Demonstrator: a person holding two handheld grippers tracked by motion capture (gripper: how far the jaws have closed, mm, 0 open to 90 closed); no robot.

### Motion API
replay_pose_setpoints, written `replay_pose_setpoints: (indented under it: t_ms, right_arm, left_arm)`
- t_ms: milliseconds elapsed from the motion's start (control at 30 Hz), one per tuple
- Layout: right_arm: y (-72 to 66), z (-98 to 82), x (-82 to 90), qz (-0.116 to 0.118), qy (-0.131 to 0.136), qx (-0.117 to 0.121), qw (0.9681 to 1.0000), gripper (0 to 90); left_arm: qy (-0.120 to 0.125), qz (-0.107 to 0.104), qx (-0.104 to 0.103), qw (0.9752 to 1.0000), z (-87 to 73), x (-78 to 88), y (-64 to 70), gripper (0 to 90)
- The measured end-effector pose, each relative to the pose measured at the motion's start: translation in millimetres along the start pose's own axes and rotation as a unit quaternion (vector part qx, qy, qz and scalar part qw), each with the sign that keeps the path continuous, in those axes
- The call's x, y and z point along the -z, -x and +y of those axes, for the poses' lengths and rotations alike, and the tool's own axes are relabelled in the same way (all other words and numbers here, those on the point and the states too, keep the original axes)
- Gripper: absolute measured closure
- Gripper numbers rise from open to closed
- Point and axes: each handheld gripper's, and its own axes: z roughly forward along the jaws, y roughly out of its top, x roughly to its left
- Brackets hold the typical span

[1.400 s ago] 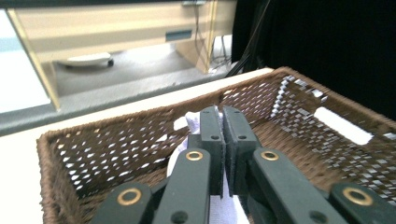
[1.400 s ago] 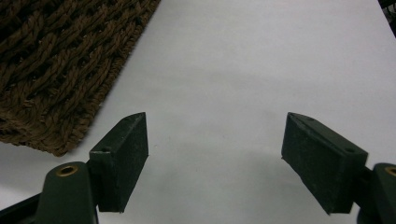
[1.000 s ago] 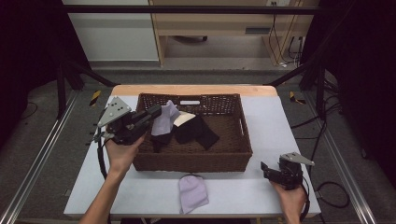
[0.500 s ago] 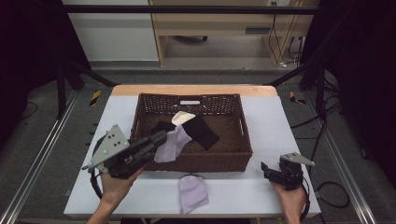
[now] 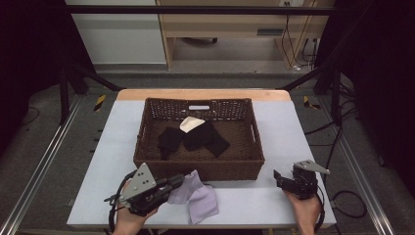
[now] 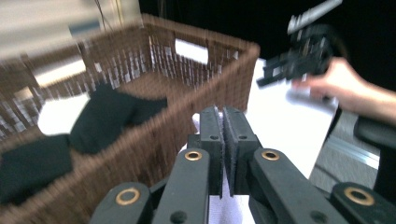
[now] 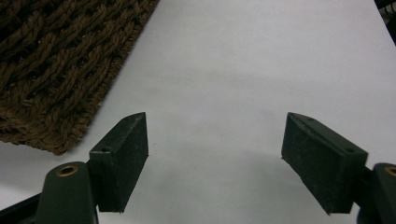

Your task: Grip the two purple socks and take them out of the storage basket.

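Note:
A brown wicker basket (image 5: 147, 147) stands mid-table and holds two black socks (image 5: 198, 137) and a cream cloth (image 5: 191, 123). My left gripper (image 5: 178, 182) is low at the table's front left, shut on a lilac sock (image 5: 188, 190). That sock lies against a second lilac sock (image 5: 205, 208) on the table. In the left gripper view the jaws (image 6: 223, 140) are pressed together with pale cloth (image 6: 225, 207) between them, and the basket (image 6: 210, 79) is just beyond. My right gripper (image 5: 280, 177) rests at the front right, open and empty (image 7: 215, 154), with the basket corner (image 7: 60, 60) to its left.
The white table top (image 5: 288, 132) has bare strips on both sides of the basket. The front edge runs just below both hands. Metal rails and cables (image 5: 342, 196) flank the table on the floor.
My left gripper has drawn the lilac sock out of the basket and down to the table's front, beside the other lilac sock. The right gripper has stayed put.

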Motion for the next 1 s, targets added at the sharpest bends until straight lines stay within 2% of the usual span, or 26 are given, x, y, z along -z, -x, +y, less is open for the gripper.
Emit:
replay_pose_setpoints:
  t_ms: [133,267,300,367,433,500,533,567,733,867,1000]
  right_arm:
    - [-0.3,-0.1,0.0,0.001,-0.001,-0.001,1.0,23.0]
    - [-0.2,-0.1,0.2,0.0,-0.001,0.0,1.0,23.0]
    - [-0.1,-0.1,0.2,0.0,-0.001,0.0,1.0,23.0]
    - [0.1,-0.2,0.4,0.0,-0.001,0.003,1.0,23.0]
    - [0.2,-0.2,0.6,0.001,0.0,0.002,1.0,23.0]
    - [0.3,-0.3,0.8,0.0,0.0,0.003,1.0,23.0]
    - [0.4,-0.4,1.0,0.0,0.0,0.003,1.0,23.0]
    - [0.4,-0.4,1.1,0.0,0.0,0.004,1.0,23.0]
    - [1.0,-0.9,2.4,0.0,0.001,0.002,1.0,23.0]
    - [1.0,-0.9,2.3,-0.001,0.001,0.003,1.0,22.9]
    - [1.5,-1.0,2.6,-0.001,0.001,-0.001,1.0,22.8]
  left_arm:
    - [-0.045,0.001,0.018,0.9988,-24.1,-18.7,-5.5,86.0]
    - [-0.087,0.002,0.04,0.9954,-41.3,-33.8,-14.6,85.3]
    - [-0.101,0.008,0.045,0.9938,-45.1,-37.4,-16.7,84.4]
    - [-0.11,0.021,0.045,0.9927,-49.2,-39.7,-18.7,80.0]
    - [-0.111,0.034,0.05,0.9919,-50.3,-38.5,-20.3,70.2]
    - [-0.106,0.044,0.053,0.992,-50.2,-35.0,-22.4,64.3]
    - [-0.104,0.049,0.052,0.9919,-50.3,-33.5,-23.2,57.7]
    - [-0.101,0.061,0.051,0.9917,-50.7,-30.4,-24.6,54.0]
    - [-0.093,0.091,0.051,0.9902,-55.4,-16.3,-32.7,44.1]
    - [-0.093,0.117,0.059,0.987,-62.7,-4.7,-41.6,39.3]
    - [-0.099,0.145,0.072,0.9819,-72.1,6.5,-54.4,37.2]
